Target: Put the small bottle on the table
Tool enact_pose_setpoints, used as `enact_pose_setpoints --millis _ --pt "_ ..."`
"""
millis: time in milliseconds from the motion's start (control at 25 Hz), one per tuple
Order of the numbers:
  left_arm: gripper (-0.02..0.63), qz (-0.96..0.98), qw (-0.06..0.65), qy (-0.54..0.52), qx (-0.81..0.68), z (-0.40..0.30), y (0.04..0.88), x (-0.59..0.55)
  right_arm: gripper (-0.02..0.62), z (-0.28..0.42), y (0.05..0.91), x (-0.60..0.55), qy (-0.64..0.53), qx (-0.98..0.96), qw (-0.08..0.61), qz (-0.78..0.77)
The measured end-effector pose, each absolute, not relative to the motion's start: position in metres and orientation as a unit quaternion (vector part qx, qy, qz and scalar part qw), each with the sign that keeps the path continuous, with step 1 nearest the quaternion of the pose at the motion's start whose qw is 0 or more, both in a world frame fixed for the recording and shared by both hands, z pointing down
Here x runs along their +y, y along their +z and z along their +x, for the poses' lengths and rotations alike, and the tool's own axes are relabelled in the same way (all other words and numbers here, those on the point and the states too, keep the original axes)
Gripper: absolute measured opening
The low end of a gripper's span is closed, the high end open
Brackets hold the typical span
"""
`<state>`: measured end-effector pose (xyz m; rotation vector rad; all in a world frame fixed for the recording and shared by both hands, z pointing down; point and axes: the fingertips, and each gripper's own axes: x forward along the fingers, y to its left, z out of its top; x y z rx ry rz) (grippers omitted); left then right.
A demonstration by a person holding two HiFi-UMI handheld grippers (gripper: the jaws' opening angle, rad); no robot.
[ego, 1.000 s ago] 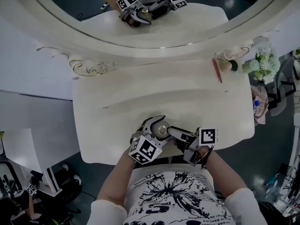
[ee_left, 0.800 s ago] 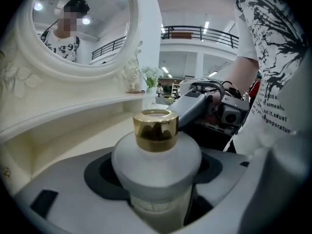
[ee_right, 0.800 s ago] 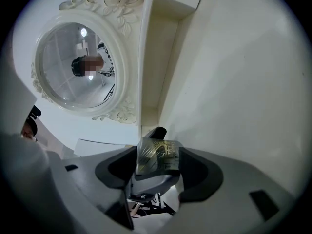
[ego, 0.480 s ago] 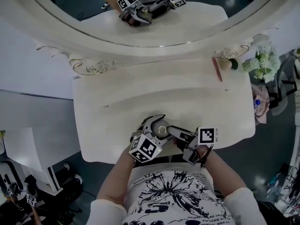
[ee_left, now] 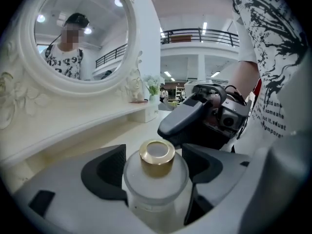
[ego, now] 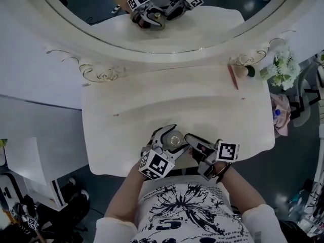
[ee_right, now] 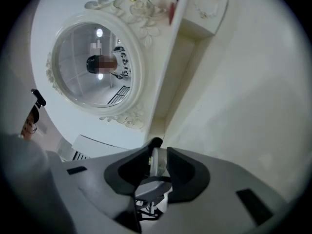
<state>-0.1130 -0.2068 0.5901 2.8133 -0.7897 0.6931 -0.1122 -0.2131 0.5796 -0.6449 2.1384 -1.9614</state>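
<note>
A small frosted bottle (ee_left: 157, 182) with a gold cap (ee_left: 157, 155) stands upright between the dark pads of my left gripper (ee_left: 155, 165), which is shut on its body. In the head view the bottle (ego: 176, 140) and left gripper (ego: 174, 133) hover by the front edge of the white dressing table (ego: 152, 100). My right gripper (ego: 190, 138) points at the bottle from the right, tips against the left gripper's finger. Its jaws (ee_right: 157, 155) are closing, with a narrow pale sliver between them. Whether that is the bottle or the left finger, I cannot tell.
A large oval mirror (ego: 167, 19) in a carved white frame rises behind the table. At the back right lie a red pencil (ego: 234, 76) and a small round item (ego: 251, 71), beside white flowers (ego: 281, 70). The person's torso is close behind the grippers.
The right gripper's jaws have drawn together beside the bottle. Both grippers stay at the table's front edge, and the left one keeps its hold.
</note>
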Motion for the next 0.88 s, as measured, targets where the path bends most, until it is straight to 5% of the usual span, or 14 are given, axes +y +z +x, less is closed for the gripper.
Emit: enact_pose_setpoints --millis 280,400,440,640,880 --pt "0.341 0.936 0.046 0.188 -0.294 -0.122 0.538 -0.204 0.052 -0.091 0.548 -0.233 -0.532 0.793 0.042 -0.294" --pt "0.134 0.927 0.042 0.169 -0.332 -0.133 0.521 -0.213 0.04 -0.088 0.534 -0.241 -0.486 0.814 0.029 -0.318" --pt "0.11 0.924 0.045 0.16 -0.345 -0.137 0.516 -0.216 0.04 -0.087 0.529 -0.243 -0.469 0.819 0.025 -0.328" --pt "0.021 0.91 0.046 0.128 -0.392 -0.158 0.491 -0.229 0.028 -0.085 0.505 -0.254 -0.376 0.847 -0.009 -0.376" --pt "0.02 0.898 0.052 0.087 -0.429 -0.19 0.455 -0.236 0.017 -0.102 0.473 -0.26 -0.247 0.879 -0.042 -0.407"
